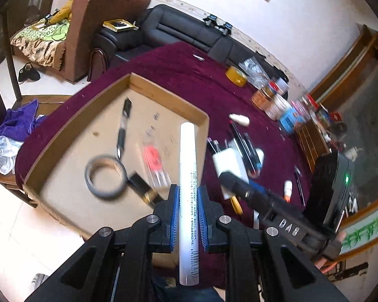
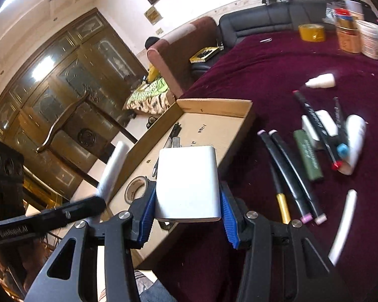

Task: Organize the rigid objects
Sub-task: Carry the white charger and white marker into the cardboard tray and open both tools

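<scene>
My left gripper (image 1: 188, 198) is shut on a long white tube-shaped marker (image 1: 187, 176) and holds it above the right edge of the shallow cardboard tray (image 1: 163, 93). My right gripper (image 2: 186, 201) is shut on a white rectangular charger block (image 2: 187, 183), held over the tray's near right wall (image 2: 237, 136). The right gripper and its block also show in the left wrist view (image 1: 229, 162). In the tray lie a grey tape roll (image 1: 105, 176), a black pen (image 1: 122, 128) and a clear pack with orange print (image 1: 153, 161).
On the maroon cloth (image 2: 264, 63) right of the tray lie several markers (image 2: 289, 171), a green lighter (image 2: 308, 158), white tubes (image 2: 354, 146) and a small white bottle (image 2: 321, 81). Yellow tape (image 2: 311, 32) and jars (image 2: 347, 37) stand at the far edge. A sofa (image 1: 179, 30) is behind.
</scene>
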`<act>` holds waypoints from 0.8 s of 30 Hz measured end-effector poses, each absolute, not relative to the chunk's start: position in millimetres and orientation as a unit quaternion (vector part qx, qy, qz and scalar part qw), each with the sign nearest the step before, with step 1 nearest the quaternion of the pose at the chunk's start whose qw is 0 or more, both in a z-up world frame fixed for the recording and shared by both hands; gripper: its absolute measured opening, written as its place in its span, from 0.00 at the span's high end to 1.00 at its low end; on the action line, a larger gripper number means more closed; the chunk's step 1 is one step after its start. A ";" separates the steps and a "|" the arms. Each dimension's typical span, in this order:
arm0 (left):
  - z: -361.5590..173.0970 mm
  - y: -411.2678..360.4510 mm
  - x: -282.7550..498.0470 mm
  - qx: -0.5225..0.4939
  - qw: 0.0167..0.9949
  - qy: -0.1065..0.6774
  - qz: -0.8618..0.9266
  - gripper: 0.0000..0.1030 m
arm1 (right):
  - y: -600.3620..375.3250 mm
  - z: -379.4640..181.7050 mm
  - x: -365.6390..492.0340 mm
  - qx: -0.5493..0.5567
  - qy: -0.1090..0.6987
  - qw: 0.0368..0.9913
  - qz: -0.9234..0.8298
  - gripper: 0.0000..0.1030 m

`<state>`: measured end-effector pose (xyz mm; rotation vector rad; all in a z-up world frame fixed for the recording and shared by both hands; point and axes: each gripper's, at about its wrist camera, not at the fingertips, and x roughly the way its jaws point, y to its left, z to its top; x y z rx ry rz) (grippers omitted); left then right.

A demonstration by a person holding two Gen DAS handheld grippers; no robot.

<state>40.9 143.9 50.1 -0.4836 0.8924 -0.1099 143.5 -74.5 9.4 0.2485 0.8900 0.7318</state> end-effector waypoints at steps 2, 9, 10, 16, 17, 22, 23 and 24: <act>52.4 152.3 51.7 -0.232 0.875 0.422 -0.050 0.87 | -64.9 10.0 151.8 0.109 0.416 0.834 0.345 0.55; 46.7 189.2 96.0 -0.207 0.882 0.423 0.008 0.87 | -32.0 -3.4 183.5 0.101 0.431 0.831 0.336 0.55; 42.3 193.6 103.3 -0.199 0.881 0.429 0.019 0.87 | -28.2 -4.6 186.3 0.097 0.430 0.833 0.334 0.55; 16.2 202.5 140.3 -0.134 0.877 0.458 0.059 0.86 | -6.4 -14.0 196.4 0.054 0.420 0.849 0.315 0.55; 11.9 203.8 145.8 -0.129 0.874 0.464 0.063 0.86 | -5.2 -16.1 197.2 0.048 0.421 0.851 0.311 0.55; -4.6 201.9 169.4 -0.093 0.867 0.485 0.070 0.86 | 4.5 -25.4 196.1 0.022 0.421 0.852 0.310 0.55; -8.7 201.7 174.0 -0.085 0.863 0.492 0.073 0.86 | 5.4 -26.4 196.3 0.018 0.421 0.853 0.308 0.55; -12.8 201.5 177.4 -0.078 0.859 0.500 0.077 0.86 | 6.8 -26.4 195.5 0.013 0.418 0.855 0.305 0.55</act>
